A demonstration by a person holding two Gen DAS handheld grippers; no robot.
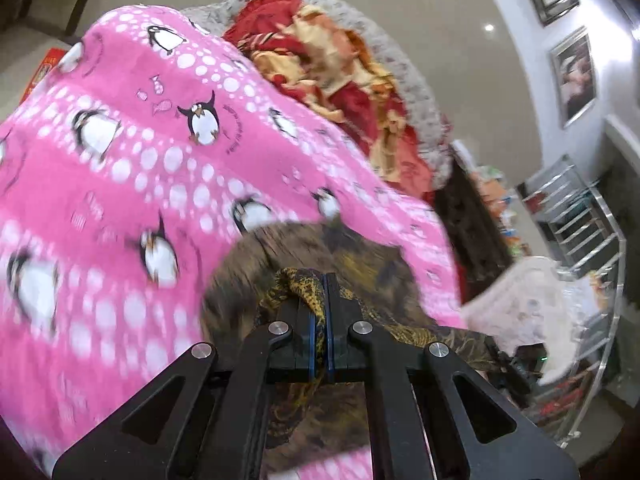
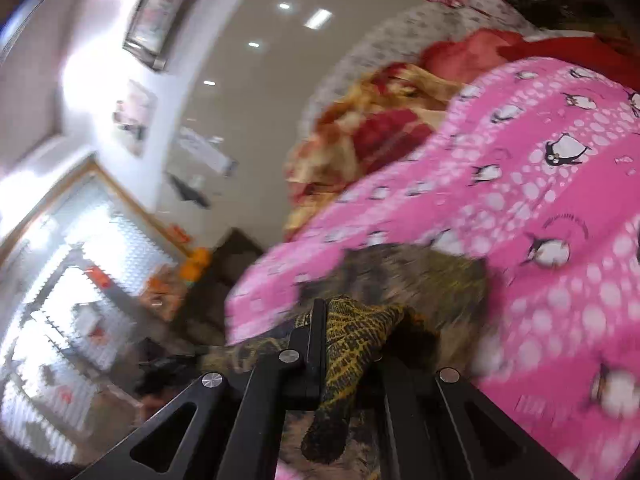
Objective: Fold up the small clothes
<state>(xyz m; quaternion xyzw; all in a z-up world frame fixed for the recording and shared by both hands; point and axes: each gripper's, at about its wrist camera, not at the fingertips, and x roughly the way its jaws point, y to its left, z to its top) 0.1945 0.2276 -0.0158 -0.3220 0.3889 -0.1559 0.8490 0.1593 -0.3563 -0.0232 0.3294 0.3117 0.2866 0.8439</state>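
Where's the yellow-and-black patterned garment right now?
The yellow-and-black patterned garment is pinched in both tools, left tool and right tool, low-centre in each wrist view, over the pink penguin-print blanket.

There is one pink fleece blanket with white dots and penguins [image 1: 120,184], one yellow-and-black patterned garment [image 2: 352,344], one red-and-cream crumpled blanket [image 1: 340,72], two black two-finger grippers [image 1: 325,280] and two framed wall pictures [image 1: 574,76].

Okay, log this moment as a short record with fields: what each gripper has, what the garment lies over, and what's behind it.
left gripper: shut on the yellow-and-black patterned garment
right gripper: shut on the same garment
surface below: pink fleece blanket with white dots and penguins
behind the blanket: crumpled red-and-gold fabric
picture sharpness: blurred, so the garment's type cannot be told
fold: not yet visible
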